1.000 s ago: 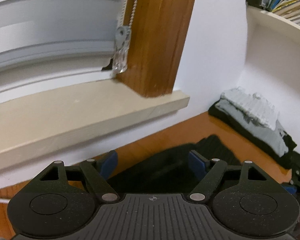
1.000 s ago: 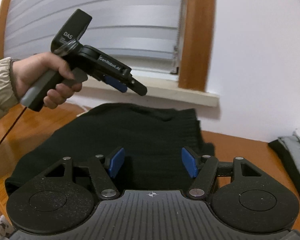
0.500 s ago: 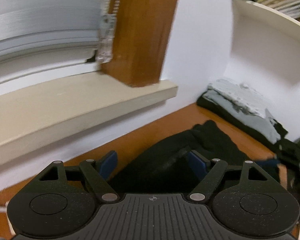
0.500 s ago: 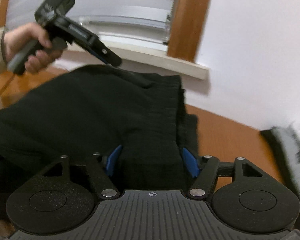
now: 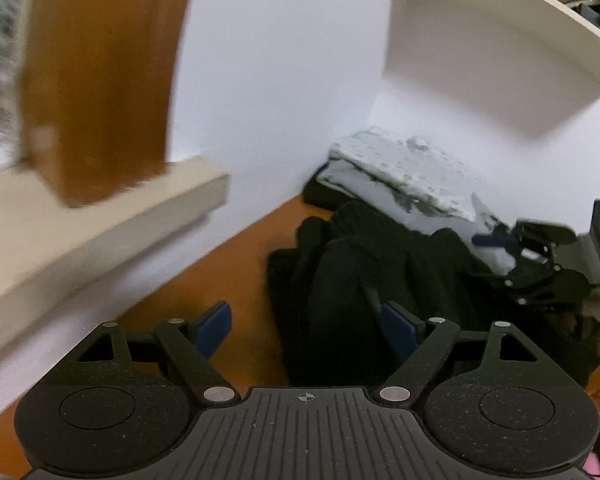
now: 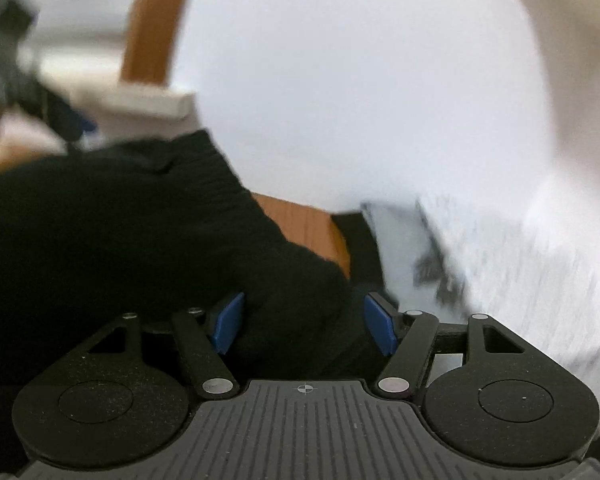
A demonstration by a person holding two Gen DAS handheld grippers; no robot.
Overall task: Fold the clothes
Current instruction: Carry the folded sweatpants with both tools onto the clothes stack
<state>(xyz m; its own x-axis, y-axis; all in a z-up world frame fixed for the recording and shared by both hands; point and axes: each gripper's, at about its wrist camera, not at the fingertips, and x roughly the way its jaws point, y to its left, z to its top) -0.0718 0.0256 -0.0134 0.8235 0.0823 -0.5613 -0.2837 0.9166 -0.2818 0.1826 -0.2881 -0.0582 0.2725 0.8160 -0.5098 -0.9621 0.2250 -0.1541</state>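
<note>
Both grippers had swung toward the folded grey garment [image 5: 400, 168], bunching the black sweater [image 5: 360, 272] just beside it. Left gripper [image 5: 306, 326] and right gripper [image 6: 304, 322] were spread, cloth between the right's pads; the sweater looked mid-fold.

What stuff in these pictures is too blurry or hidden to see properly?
- Left wrist view: the window frame is smeared by motion blur.
- Left wrist view: the black sweater is partly hidden behind the left gripper.
- Right wrist view: the grey folded clothes are blurred, and the pattern is unreadable.
</note>
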